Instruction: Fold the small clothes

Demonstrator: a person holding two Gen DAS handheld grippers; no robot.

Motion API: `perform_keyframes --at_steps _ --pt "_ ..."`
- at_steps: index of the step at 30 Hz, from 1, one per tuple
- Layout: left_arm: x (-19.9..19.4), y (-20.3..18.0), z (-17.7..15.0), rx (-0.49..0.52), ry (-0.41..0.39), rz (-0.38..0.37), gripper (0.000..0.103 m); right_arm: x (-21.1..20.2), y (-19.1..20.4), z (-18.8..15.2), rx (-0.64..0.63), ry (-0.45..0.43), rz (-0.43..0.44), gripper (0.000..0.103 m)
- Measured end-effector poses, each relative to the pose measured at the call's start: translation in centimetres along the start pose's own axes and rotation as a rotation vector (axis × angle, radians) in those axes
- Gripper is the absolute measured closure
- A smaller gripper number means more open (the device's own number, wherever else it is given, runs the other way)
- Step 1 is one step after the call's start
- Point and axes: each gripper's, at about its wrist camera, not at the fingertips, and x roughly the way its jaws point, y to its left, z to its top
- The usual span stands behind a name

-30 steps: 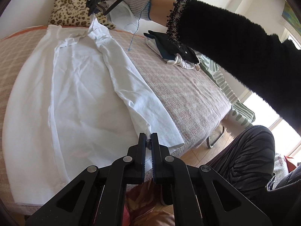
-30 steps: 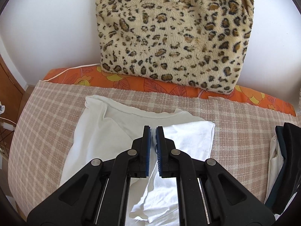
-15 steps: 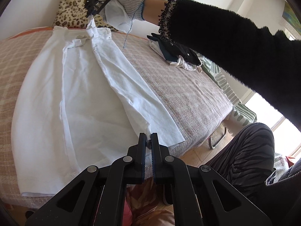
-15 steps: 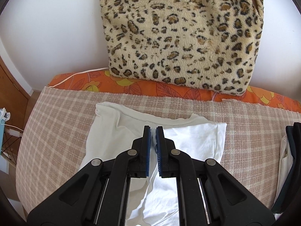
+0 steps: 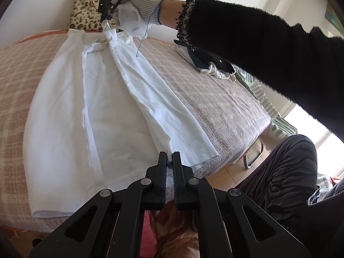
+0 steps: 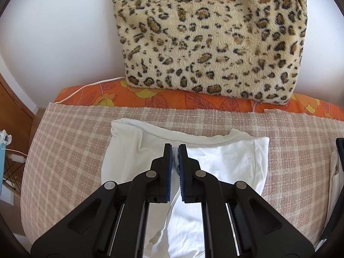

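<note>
A checked bed cover carried the white shirt, spread flat with one long side lifted in a ridge, its hem end clamped by the left gripper and its collar end clamped by the right gripper.

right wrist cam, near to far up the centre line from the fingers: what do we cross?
Right gripper shut on a pinch of the white t-shirt → shirt neckline → bare plaid bed cover → orange floral sheet edge → leopard-print cushion against the white wall.
</note>
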Motion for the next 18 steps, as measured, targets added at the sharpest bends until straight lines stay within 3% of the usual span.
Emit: perform_keyframes --at_steps 11,13,15,18 --pt "-0.1 0.4 -0.3 -0.008 0.012 0.026 0.099 1.1 0.4 -0.5 -0.012 0.034 0.027 0.095" --pt "-0.2 0.5 -0.4 -0.014 0.018 0.032 0.099 0.4 0.3 -0.5 -0.006 0.024 0.053 0.086" --pt "-0.2 0.6 -0.4 -0.025 0.038 0.037 0.095 -0.7 0.0 -0.3 -0.001 0.008 0.067 0.061" --pt "-0.8 0.6 -0.8 -0.026 0.057 0.040 0.093 -3.0 -0.4 -0.3 0.001 -0.035 0.082 0.060"
